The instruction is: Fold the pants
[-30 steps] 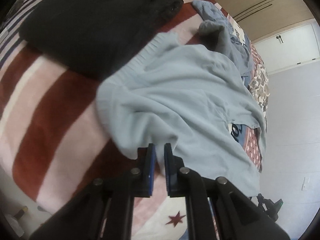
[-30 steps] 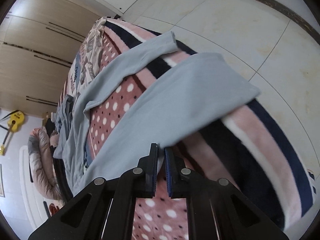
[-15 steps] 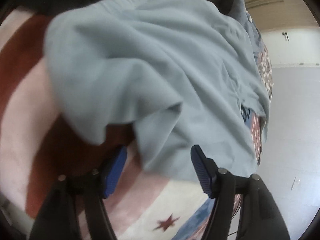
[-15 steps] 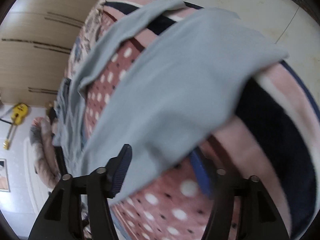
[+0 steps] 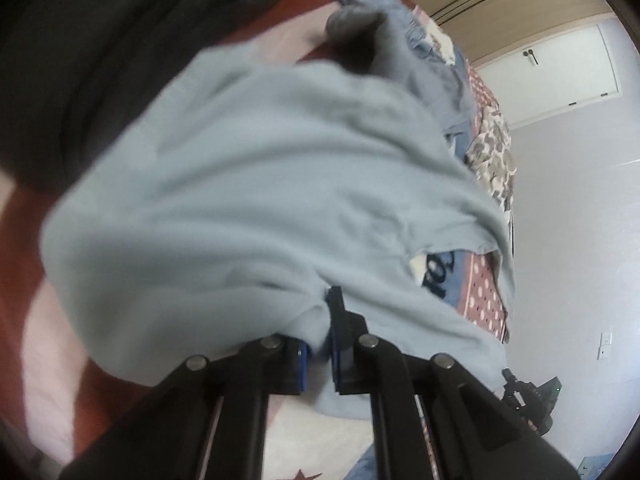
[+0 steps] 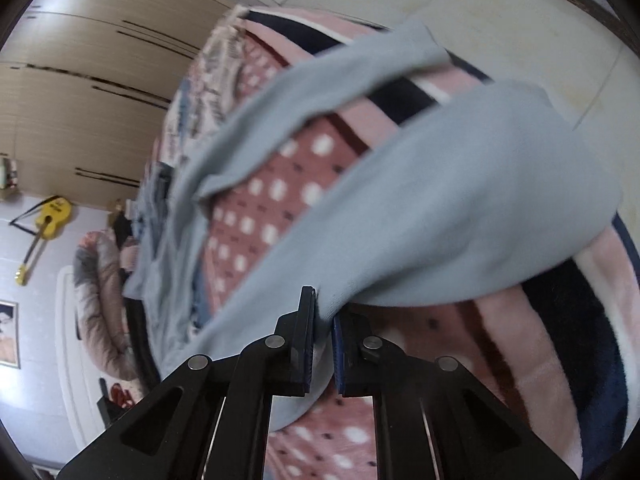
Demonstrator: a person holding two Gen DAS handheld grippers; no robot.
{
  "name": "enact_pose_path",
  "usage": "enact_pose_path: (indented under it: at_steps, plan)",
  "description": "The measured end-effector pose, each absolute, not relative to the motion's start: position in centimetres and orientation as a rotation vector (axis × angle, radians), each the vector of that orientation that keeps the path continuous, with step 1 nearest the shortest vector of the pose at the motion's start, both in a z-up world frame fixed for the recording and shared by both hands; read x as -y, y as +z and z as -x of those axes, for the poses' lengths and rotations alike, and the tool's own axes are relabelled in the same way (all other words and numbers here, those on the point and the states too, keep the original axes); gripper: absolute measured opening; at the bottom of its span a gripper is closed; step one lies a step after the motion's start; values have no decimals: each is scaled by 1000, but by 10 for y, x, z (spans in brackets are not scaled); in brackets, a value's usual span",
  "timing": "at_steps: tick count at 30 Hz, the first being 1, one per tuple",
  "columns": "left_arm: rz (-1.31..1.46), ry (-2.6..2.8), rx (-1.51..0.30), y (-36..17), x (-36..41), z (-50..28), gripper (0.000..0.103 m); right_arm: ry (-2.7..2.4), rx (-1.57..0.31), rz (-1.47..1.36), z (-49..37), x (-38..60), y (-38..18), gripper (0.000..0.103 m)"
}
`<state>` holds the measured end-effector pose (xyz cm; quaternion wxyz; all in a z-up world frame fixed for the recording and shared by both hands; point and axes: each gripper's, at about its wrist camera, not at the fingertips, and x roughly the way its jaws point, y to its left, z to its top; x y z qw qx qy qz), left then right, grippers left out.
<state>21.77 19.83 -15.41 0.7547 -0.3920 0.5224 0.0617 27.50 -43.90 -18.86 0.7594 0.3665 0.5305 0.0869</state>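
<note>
Light blue pants [image 5: 256, 184] lie spread over a striped and dotted blanket on a bed. In the left wrist view my left gripper [image 5: 320, 320] is shut on a bunched fold of the waist end, and cloth drapes over its left finger. In the right wrist view my right gripper [image 6: 323, 312] is shut on the near edge of one pant leg [image 6: 460, 208]. The other leg [image 6: 320, 92] stretches away across the blanket [image 6: 280, 184]. Both views are slightly blurred.
A black garment [image 5: 100, 40] lies at the upper left of the bed, and a blue-grey garment [image 5: 400, 40] sits crumpled beyond the pants. Wooden wardrobe doors [image 6: 88, 92] stand behind. A yellow guitar [image 6: 44, 228] hangs on the wall. Tiled floor [image 6: 520, 20] borders the bed.
Both grippers opened half a second ago, shifted along the pants, and have shut again on the cloth. The fabric now bunches up between each pair of fingers.
</note>
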Motion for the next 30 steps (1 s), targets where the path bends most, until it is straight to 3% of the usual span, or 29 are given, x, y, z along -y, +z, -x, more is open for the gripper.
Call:
enact_pose_path:
  at_steps: [13, 25, 27, 28, 30]
  plan:
    - [735, 97, -1152, -122, -245, -359, 6, 213, -1160, -713, -418, 393, -125, 2]
    - [761, 228, -1230, -162, -269, -455, 7, 192, -1295, -594, -564, 351, -151, 6]
    - [772, 250, -1231, -164, -270, -459, 13, 184, -1307, -604, -573, 352, -155, 8]
    - [776, 249, -1227, -164, -270, -460, 24, 189, -1305, -633, -578, 355, -158, 8]
    - [766, 275, -1231, -166, -270, -460, 36, 184, -1321, -628, -582, 357, -162, 8]
